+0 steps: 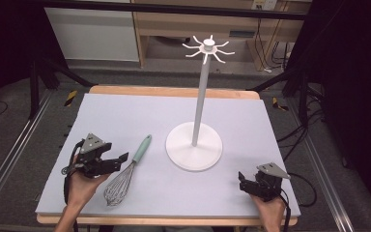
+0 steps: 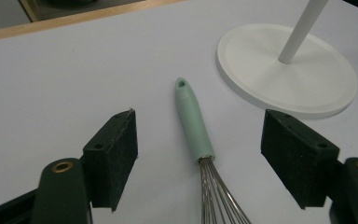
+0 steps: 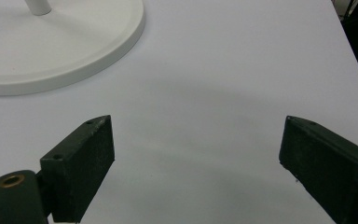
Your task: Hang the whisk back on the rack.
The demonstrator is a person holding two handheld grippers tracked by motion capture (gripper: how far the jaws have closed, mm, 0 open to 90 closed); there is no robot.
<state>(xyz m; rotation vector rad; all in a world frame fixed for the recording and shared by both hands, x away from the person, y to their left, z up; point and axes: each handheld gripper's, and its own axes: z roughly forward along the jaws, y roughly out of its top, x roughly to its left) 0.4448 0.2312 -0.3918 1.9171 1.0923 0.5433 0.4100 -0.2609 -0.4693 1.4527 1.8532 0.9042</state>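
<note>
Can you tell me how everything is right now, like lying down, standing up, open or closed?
Whisk: lying flat on the table, not held.
Stand: upright, hooks bare.
Left gripper: open, fingers on both sides of the whisk handle, not touching it.
Right gripper: open, holding nothing.
</note>
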